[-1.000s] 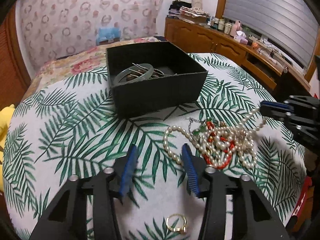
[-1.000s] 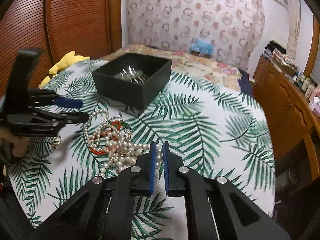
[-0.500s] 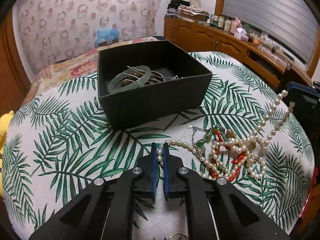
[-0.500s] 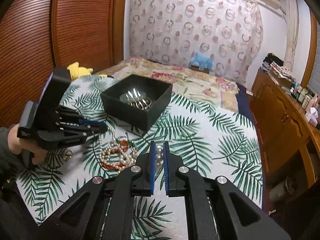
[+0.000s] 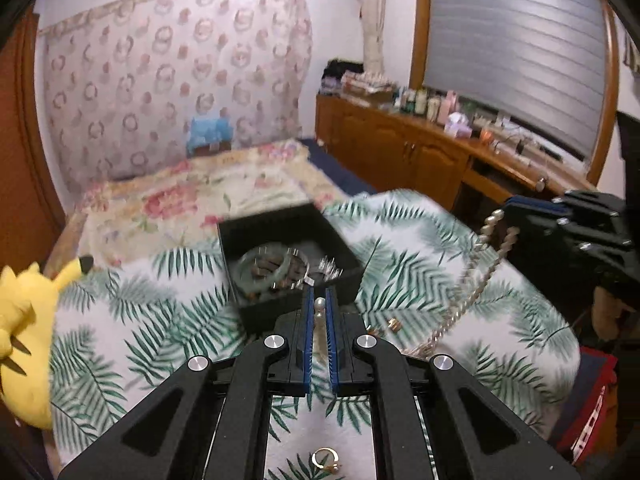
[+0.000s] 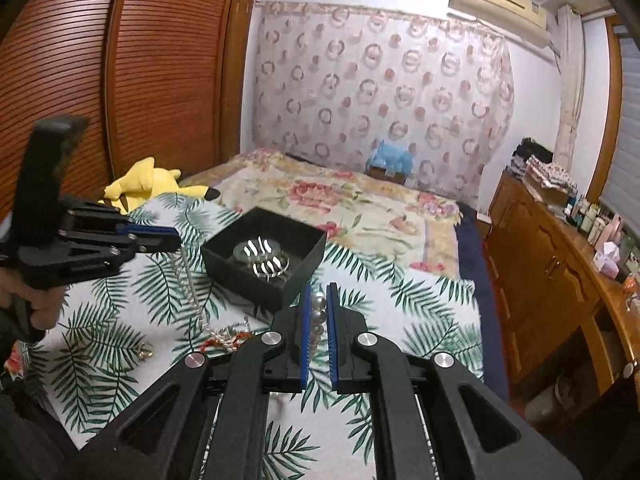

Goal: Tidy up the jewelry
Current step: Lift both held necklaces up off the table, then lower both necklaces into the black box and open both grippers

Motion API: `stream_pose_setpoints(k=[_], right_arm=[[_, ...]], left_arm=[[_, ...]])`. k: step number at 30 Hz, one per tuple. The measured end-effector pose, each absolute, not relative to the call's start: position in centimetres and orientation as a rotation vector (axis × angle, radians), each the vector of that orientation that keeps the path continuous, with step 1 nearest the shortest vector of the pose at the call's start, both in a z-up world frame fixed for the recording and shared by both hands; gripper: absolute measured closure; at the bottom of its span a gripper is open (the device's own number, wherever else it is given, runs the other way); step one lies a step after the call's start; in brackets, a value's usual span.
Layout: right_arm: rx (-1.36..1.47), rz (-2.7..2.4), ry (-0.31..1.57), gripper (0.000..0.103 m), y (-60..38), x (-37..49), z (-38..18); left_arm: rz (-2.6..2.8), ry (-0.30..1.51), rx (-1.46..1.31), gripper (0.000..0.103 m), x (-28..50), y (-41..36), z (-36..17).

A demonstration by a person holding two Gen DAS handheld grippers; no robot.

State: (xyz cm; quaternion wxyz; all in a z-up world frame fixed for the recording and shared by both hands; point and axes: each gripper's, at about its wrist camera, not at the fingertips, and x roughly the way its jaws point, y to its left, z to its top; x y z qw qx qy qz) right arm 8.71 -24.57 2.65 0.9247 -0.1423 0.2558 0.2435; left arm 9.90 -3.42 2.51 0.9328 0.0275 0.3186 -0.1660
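A white pearl necklace [image 5: 466, 280] is stretched between both grippers above the leaf-print table. My left gripper [image 5: 319, 303] is shut on one end; a pearl shows between its blue pads. My right gripper [image 6: 319, 304] is shut on the other end, with several pearls between its pads. The strand [image 6: 188, 280] hangs from the left gripper down to a tangled pile of pearls and red beads [image 6: 226, 340] on the cloth. The black jewelry box [image 5: 288, 264] stands open behind, holding a green bangle [image 5: 260, 270] and silver pieces; it also shows in the right wrist view [image 6: 268, 256].
A gold ring [image 5: 325, 460] lies on the cloth near me. A yellow plush toy [image 5: 28, 320] sits at the table's left edge. A flowered bed [image 6: 340, 200] lies behind the table, and a wooden cabinet [image 6: 560, 264] with bottles runs along the right.
Both grippers have risen, lifting the pearl necklace off the pile. The left gripper closed on the strand a second ago and now holds it higher above the table.
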Motion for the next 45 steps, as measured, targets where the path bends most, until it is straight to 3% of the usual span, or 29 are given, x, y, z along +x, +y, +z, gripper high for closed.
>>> stream_pose_setpoints(k=[10,27,45], right_arm=[[-0.318,0.484,0.473,0.095,-24.8,8.7,5.7],[-0.316,0.508,0.429,0.095,-23.9,11.4,8.7],[-0.354,0.581,0.339,0.095,-20.2,16.5,14.1]], left_arm=[[-0.383,0.526,0.089,0.098,7.5,-4.2,8.1],[-0.37,0.417,0.094,0.098,7.4,-3.6,13.0],[-0.311,0.388,0.042,0.098,14.5,-1.1,14.5]])
